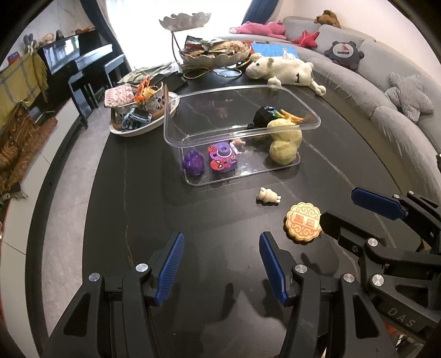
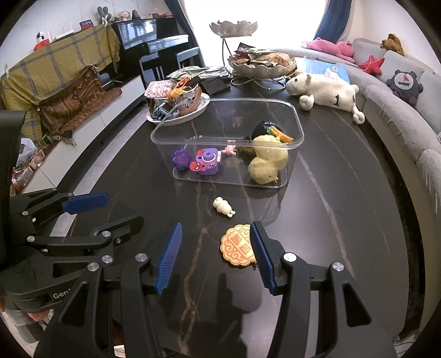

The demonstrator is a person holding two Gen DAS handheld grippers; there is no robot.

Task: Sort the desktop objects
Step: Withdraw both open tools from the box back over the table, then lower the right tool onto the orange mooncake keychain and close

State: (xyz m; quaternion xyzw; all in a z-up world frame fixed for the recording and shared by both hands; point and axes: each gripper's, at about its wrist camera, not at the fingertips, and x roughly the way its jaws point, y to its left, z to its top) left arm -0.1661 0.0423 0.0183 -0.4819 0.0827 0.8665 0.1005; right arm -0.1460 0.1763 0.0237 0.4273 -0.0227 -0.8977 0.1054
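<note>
Dark marble-veined table [image 2: 344, 220], curved grey sofa [image 1: 391, 91] with star cushions and plush toys, black upright piano [image 1: 74, 57] and bench, yellow plaid throw [image 2: 55, 71] over a low white cabinet, blue curtains framing a bright window [image 2: 289, 16], pale grey floor.

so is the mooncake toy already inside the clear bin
No, the mooncake toy lies on the dark table in front of the clear bin, beside the right gripper.
</note>
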